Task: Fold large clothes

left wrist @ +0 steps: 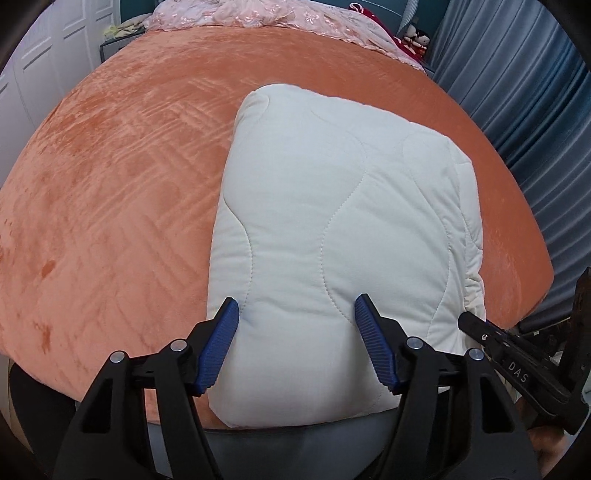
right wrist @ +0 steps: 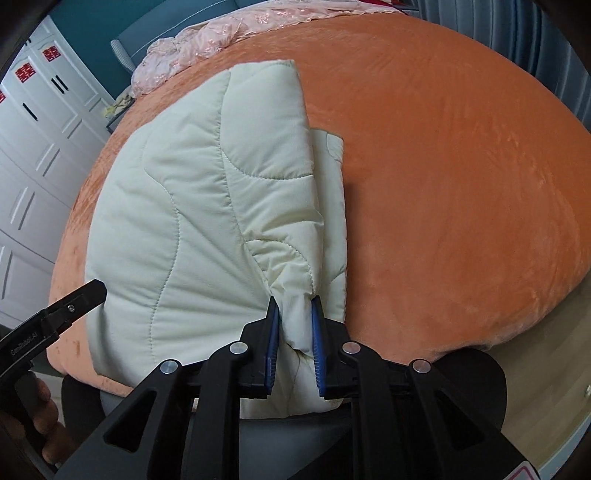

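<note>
A cream quilted garment [left wrist: 332, 206] lies folded into a thick pad at the near edge of the bed. My left gripper [left wrist: 297, 302] hovers just over its near left part, open, the blue pads [left wrist: 221, 332] wide apart with fabric between them. My right gripper [right wrist: 294, 301] is shut on a bunched fold at the near right corner of the garment [right wrist: 184, 206]. The right gripper's black finger [left wrist: 480, 328] shows at the garment's right edge in the left wrist view. The left gripper's finger [right wrist: 88, 291] shows at the lower left of the right wrist view.
An orange plush bed cover [left wrist: 110, 184] stretches wide to the left and behind. Pink lace bedding [left wrist: 240, 14] is heaped at the head. Blue curtains [left wrist: 517, 92] hang on the right, white wardrobe doors [right wrist: 37, 147] stand on the left. A person's hand [right wrist: 40, 417] holds the left tool.
</note>
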